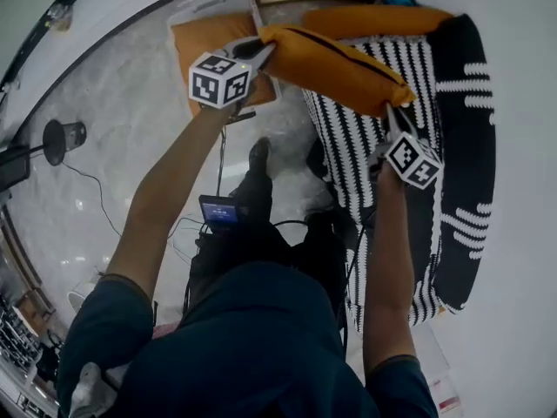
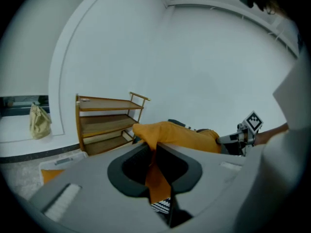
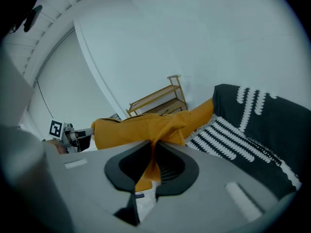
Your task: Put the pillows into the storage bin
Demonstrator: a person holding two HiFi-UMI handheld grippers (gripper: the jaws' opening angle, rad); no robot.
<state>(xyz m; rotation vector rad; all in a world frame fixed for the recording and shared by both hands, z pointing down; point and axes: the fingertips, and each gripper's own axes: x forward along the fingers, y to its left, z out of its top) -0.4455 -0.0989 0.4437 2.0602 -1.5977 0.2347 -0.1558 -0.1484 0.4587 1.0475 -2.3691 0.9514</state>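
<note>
The long orange fabric pillow [image 1: 335, 64] hangs in the air between the left gripper [image 1: 261, 52] and the right gripper [image 1: 393, 116], beside the black-and-white striped sofa [image 1: 452, 146]. On the floor beyond, the clear plastic storage bin [image 1: 204, 5] holds a second orange pillow [image 1: 196, 46]. Each gripper's jaws are clamped nearly together on a pinched corner of the carried pillow.

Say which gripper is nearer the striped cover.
Right. The right gripper hangs above the striped cover, gripping the orange pillow; the left gripper holds its other end, beside the cover.
</note>
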